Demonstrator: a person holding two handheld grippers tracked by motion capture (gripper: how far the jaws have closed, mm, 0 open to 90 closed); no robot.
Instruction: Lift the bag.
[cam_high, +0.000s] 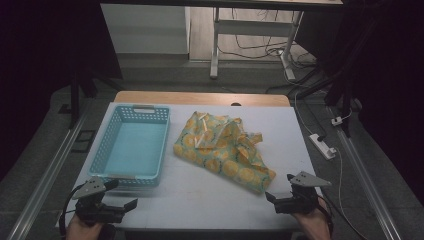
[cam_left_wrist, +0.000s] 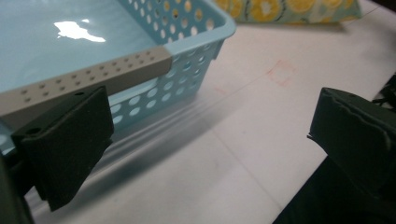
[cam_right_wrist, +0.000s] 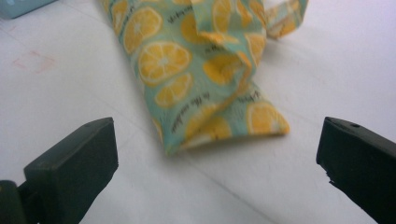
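My basket (cam_high: 131, 145) sat empty beside the crumpled cloth (cam_high: 222, 147); both my grippers' jaws were spread, holding nothing.

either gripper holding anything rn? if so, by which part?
Nothing held. Left gripper is open near the basket; right gripper is open just short of the cloth's near corner. Both sets of jaws are empty.

Crumpled teal cloth (cam_high: 222, 150) with orange-slice print, lying loosely bunched mid-table, just right of the basket (cam_high: 131, 145)
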